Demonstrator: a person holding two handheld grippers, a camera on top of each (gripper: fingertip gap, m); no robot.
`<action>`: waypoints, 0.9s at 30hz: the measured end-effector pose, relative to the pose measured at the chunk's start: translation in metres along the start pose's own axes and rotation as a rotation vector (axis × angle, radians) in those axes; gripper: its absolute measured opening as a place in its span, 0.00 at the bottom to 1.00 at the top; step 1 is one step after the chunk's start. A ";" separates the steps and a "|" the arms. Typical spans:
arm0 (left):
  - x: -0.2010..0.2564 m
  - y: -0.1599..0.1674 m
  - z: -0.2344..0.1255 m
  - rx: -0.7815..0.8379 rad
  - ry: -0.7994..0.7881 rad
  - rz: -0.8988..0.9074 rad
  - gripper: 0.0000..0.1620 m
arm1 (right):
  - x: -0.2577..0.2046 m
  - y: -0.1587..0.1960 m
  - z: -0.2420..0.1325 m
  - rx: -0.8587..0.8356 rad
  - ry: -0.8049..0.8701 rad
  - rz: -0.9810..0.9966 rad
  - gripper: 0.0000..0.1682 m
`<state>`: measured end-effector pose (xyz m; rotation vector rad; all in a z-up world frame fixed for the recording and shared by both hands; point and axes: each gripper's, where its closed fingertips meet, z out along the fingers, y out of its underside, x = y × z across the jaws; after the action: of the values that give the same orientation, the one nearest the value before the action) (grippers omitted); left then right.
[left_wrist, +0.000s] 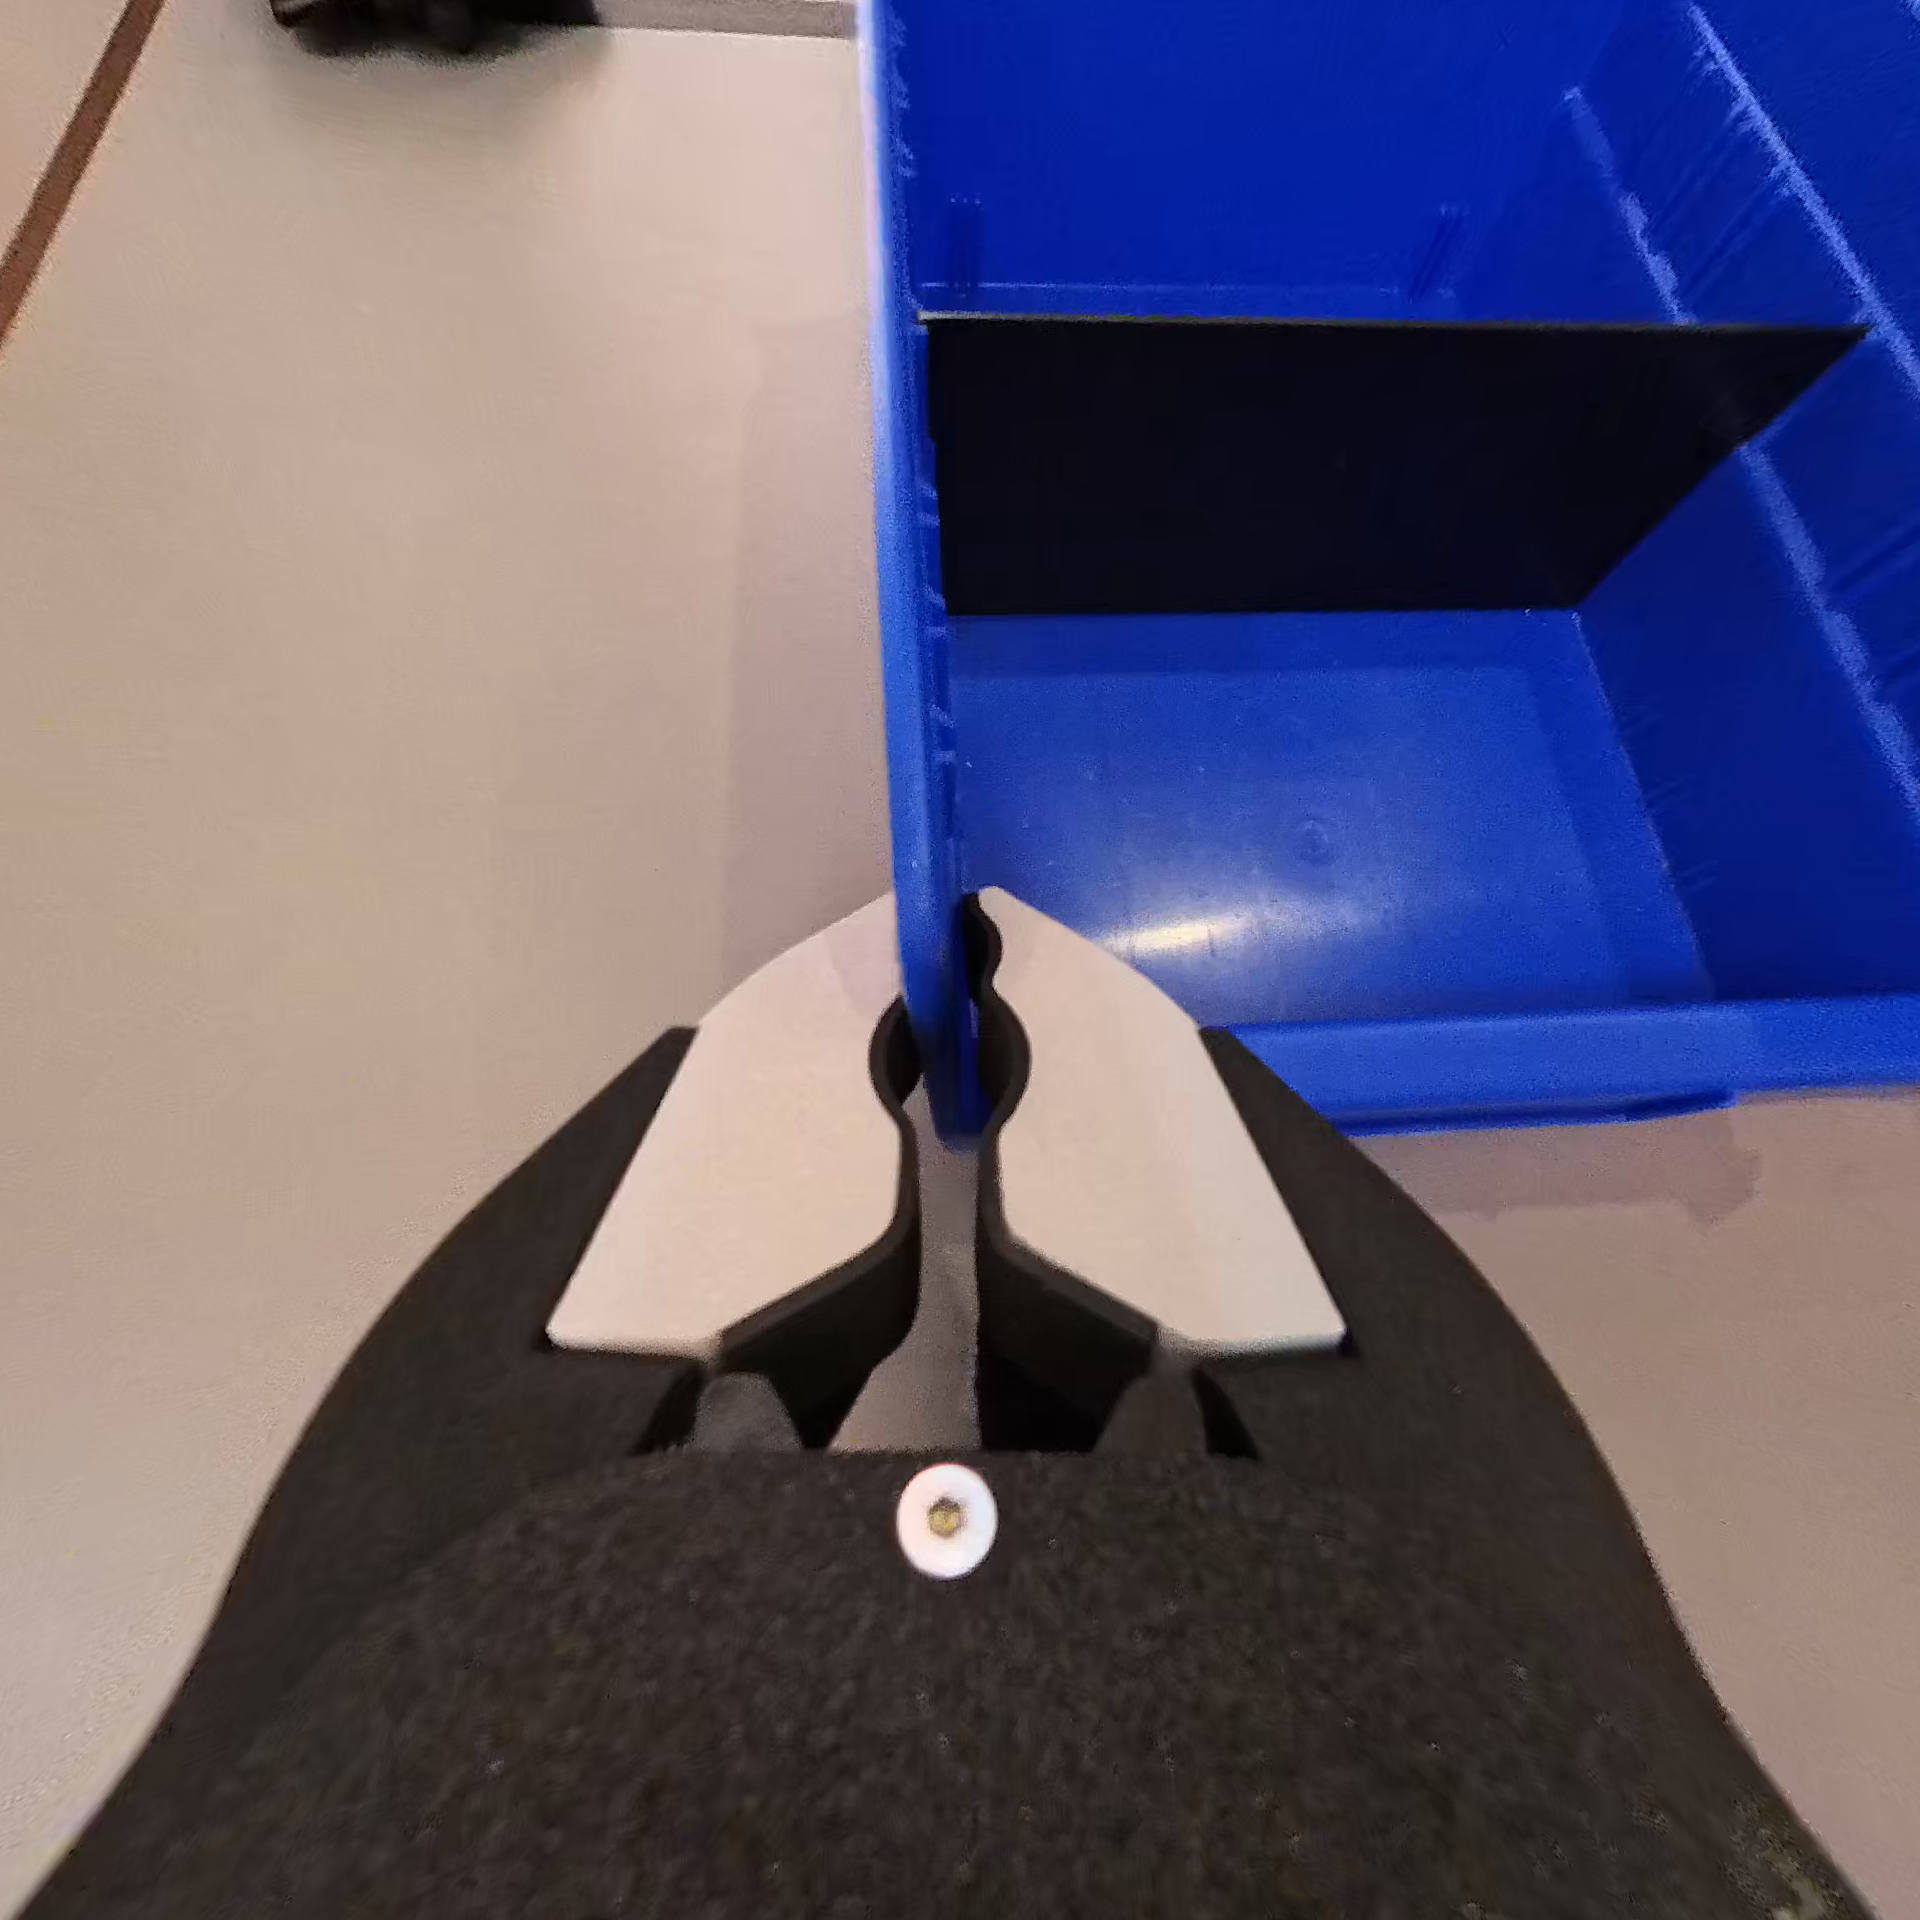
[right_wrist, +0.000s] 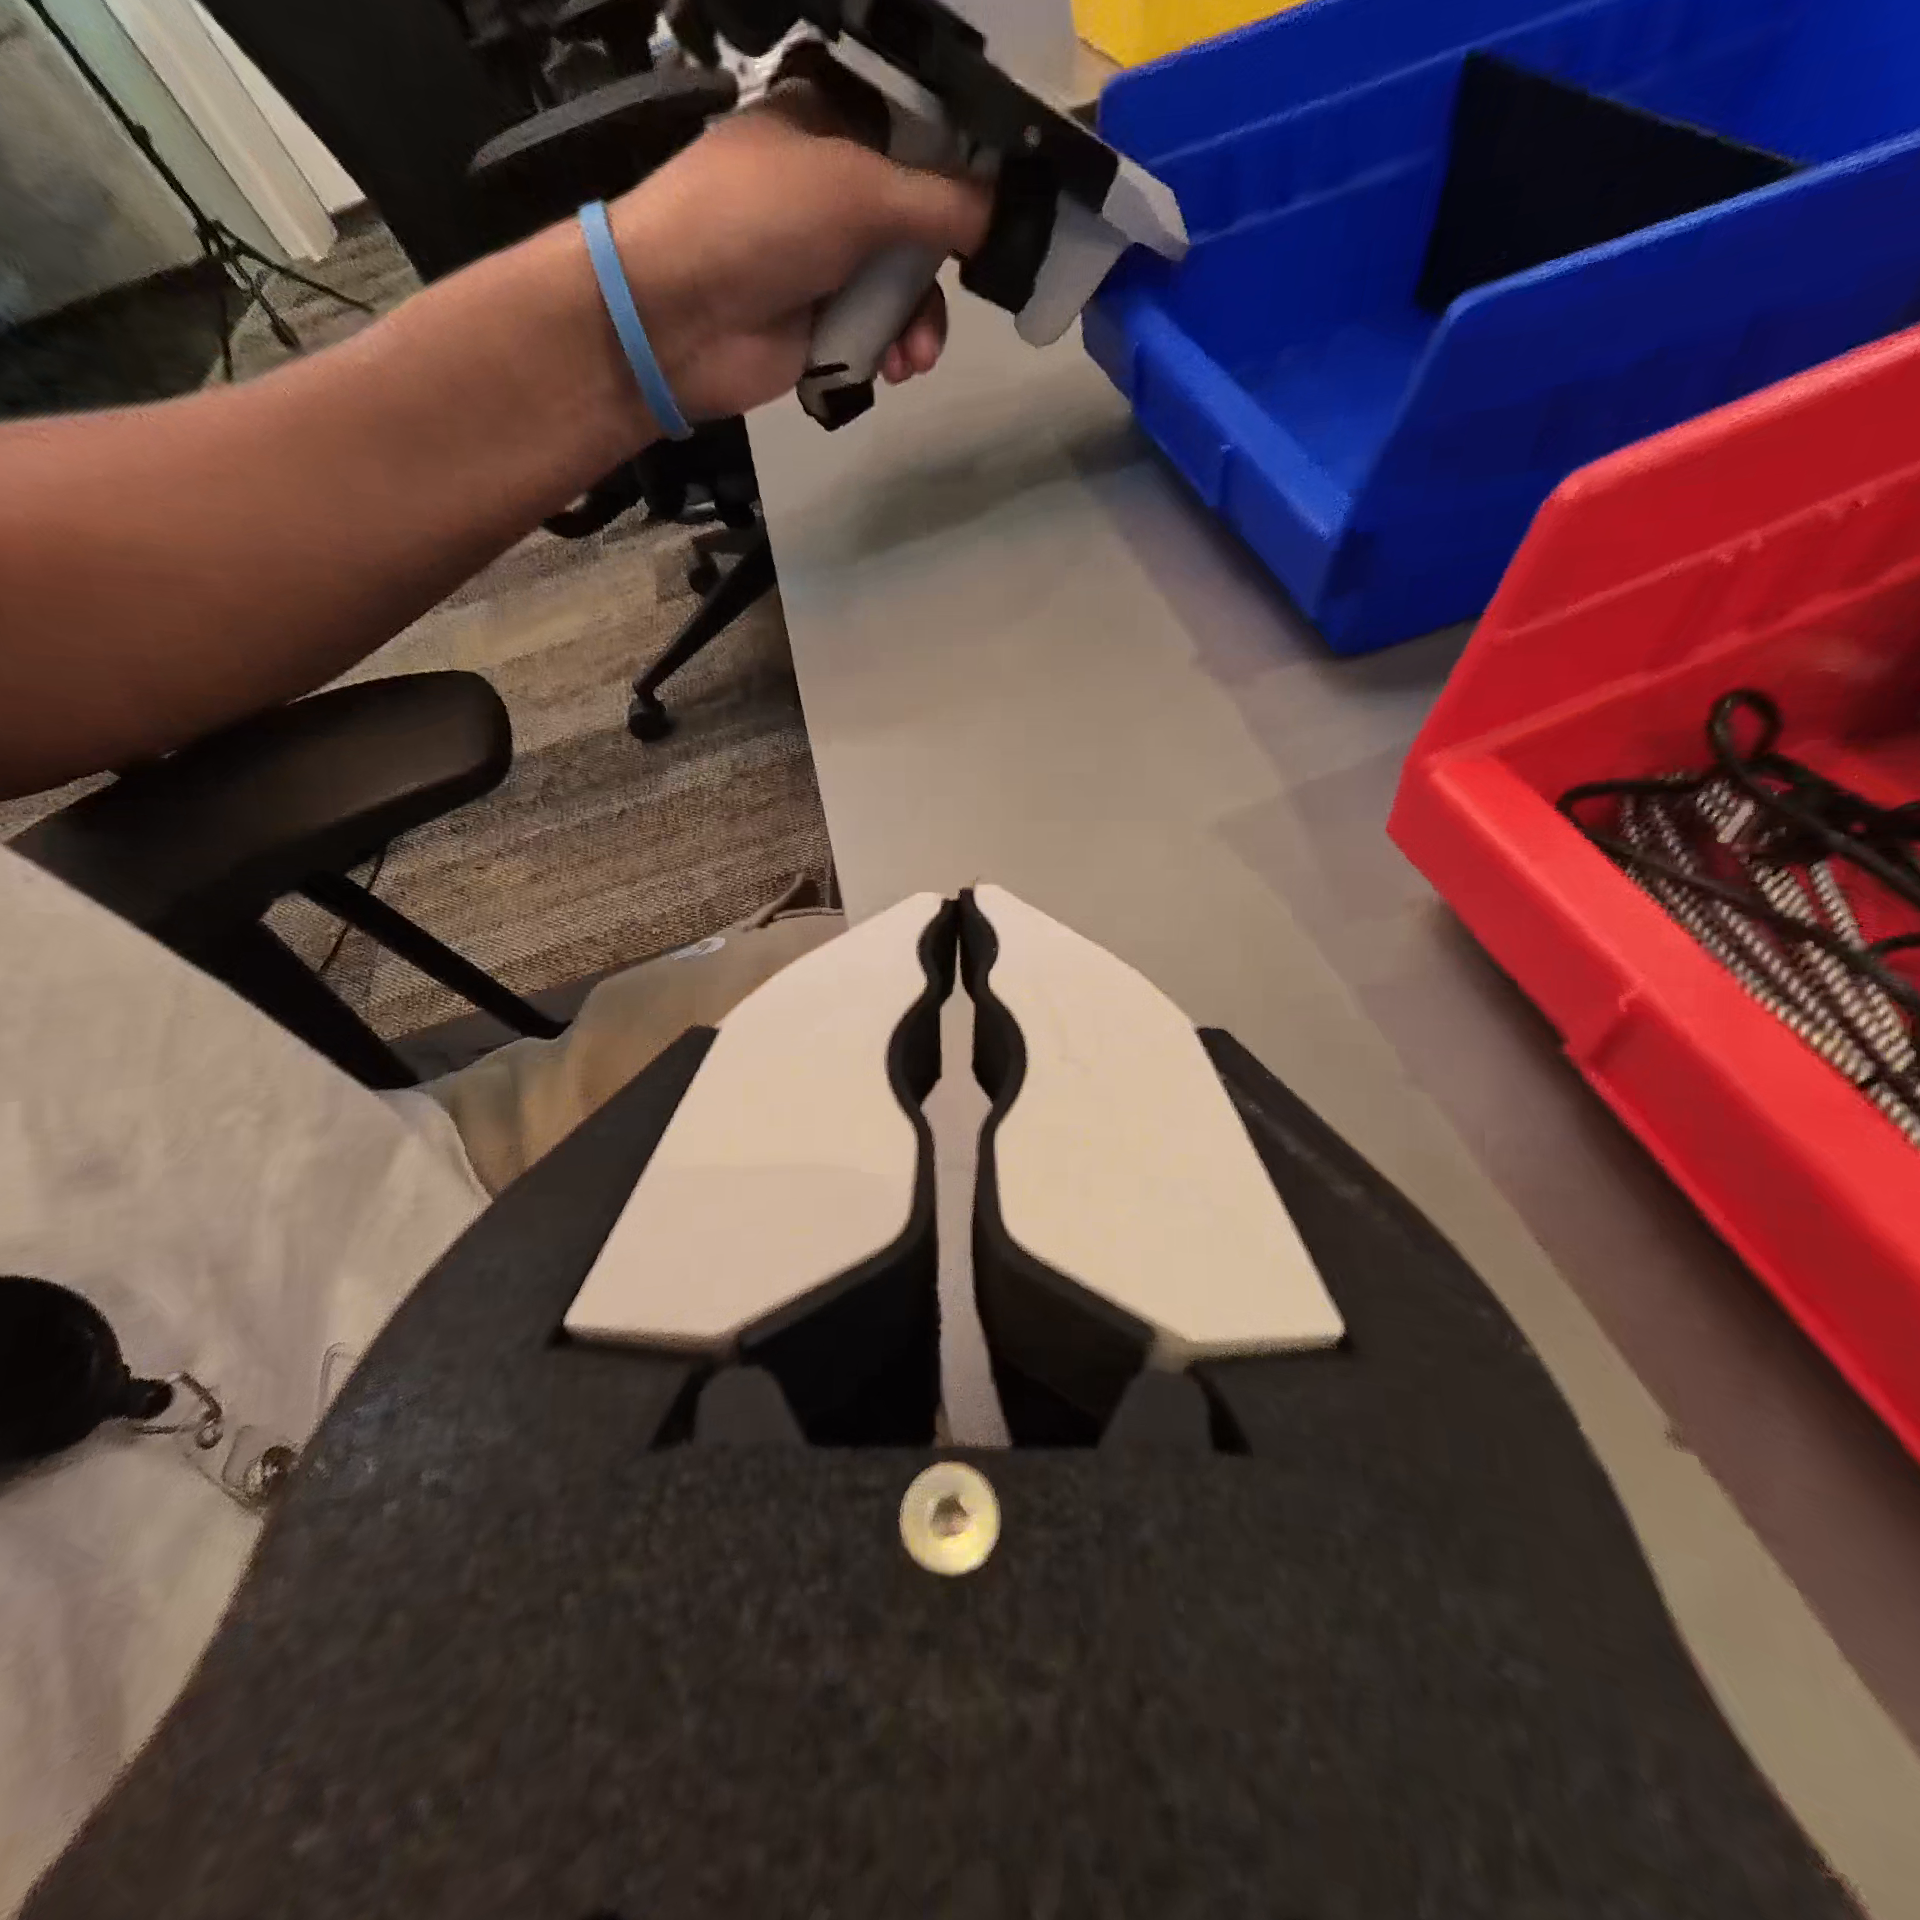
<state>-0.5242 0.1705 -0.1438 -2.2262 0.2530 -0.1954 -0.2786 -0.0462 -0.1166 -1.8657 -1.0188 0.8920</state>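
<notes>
The left gripper pinches the side wall of the blue bin, which runs long, straight away from it. The right gripper is closed on nothing, above the table; a red bin with cords sits to its right.

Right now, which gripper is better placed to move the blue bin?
Probably left: the left gripper is shut on the blue bin side wall. The right gripper is shut, empty, away from it.
</notes>
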 end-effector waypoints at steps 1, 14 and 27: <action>0.001 0.000 0.001 -0.006 0.003 -0.016 0.03 | 0.003 -0.006 0.002 0.012 0.012 -0.011 0.00; 0.032 0.076 -0.095 0.022 -0.169 -0.144 0.03 | 0.036 -0.049 0.062 0.135 0.304 0.193 0.31; 0.038 0.087 -0.129 0.141 -0.232 -0.119 0.04 | 0.071 -0.039 0.098 -0.067 0.684 0.288 0.03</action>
<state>-0.5266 0.0108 -0.1311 -2.1018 -0.0188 -0.0169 -0.3436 0.0603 -0.1372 -2.1790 -0.3679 0.3131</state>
